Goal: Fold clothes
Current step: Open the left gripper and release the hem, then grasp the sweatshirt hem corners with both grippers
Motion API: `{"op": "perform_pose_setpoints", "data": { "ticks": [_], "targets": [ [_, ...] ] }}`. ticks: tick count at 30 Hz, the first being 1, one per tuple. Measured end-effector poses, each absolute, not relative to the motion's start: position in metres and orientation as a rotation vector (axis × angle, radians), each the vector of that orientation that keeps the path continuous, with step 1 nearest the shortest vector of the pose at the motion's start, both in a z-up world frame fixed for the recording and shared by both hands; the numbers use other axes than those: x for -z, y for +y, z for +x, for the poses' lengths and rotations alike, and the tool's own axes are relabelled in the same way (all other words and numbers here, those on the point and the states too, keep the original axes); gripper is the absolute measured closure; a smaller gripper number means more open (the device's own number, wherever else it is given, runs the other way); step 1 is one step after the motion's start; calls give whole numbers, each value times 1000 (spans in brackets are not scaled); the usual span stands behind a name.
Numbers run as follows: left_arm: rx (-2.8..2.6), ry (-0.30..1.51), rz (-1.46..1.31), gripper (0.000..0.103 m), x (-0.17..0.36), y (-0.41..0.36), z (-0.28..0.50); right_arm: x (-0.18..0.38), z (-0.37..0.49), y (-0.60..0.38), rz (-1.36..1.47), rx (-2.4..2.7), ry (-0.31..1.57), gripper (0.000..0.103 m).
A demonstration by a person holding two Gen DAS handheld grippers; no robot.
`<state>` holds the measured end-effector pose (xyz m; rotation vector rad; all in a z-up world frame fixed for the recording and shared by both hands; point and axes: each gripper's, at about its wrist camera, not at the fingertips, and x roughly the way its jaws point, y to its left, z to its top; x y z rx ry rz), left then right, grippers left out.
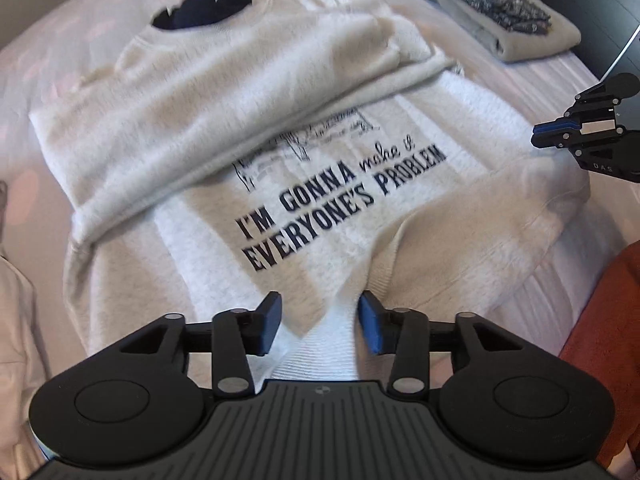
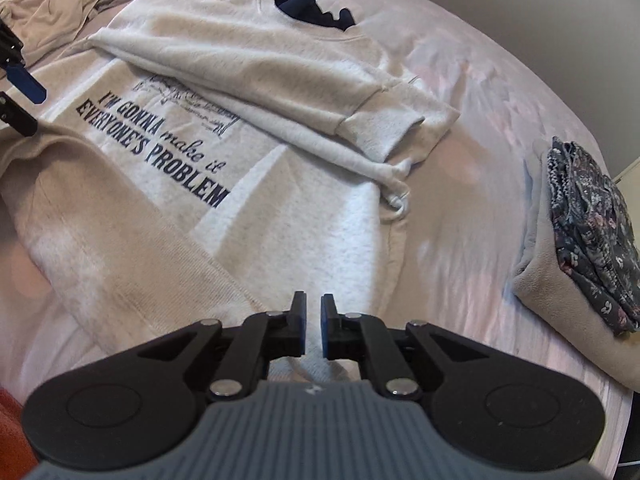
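A light grey sweatshirt (image 1: 320, 208) with dark printed lettering lies face up on the bed. One sleeve (image 1: 200, 120) is folded across the chest. The other sleeve is folded over the lower part, its ribbed cuff (image 1: 384, 264) just ahead of my left gripper (image 1: 320, 324), which is open above the hem and holds nothing. In the right wrist view the sweatshirt (image 2: 280, 220) fills the middle. My right gripper (image 2: 314, 320) hovers over its lower edge, fingers nearly together with nothing between them. It also shows at the sweatshirt's right side as right gripper (image 1: 538, 134). The left gripper (image 2: 34, 112) appears at the left edge.
A folded stack topped by a dark floral garment (image 2: 588, 232) lies on the bed sheet (image 2: 480, 100) to the right, seen also as stack (image 1: 492, 4). Crumpled white clothes (image 2: 52, 0) lie at the far left. Orange fabric (image 1: 608, 340) is at the near right. Dark furniture (image 1: 580, 0) stands behind.
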<state>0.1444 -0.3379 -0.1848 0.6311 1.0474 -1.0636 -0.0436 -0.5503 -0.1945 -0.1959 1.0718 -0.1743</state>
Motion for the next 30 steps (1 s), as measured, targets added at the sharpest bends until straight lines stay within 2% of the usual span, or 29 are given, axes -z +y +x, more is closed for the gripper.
{"op": "perform_pose_setpoints", "data": {
  "ticks": [4,6,9,14,21,30],
  "targets": [
    [1072,989,619,55,159,-326,132,170,-51,-549,-202,190,1007,85],
    [1086,944,661,50,151,-318,117,158,-61,-546,-209,191,975,70],
    [1111,879,744,43,144,-305,94,149,-77,-542,-216,189,958,67],
    [1164,819,928,43,153,-282,66,148,-109,-538,-185,203,948,60],
    [1228,727,1181,42,167,-251,29,165,-145,-541,-100,230,964,58],
    [1274,658,1405,42,214,-249,10,179,-161,-555,-38,286,982,55]
  ]
}}
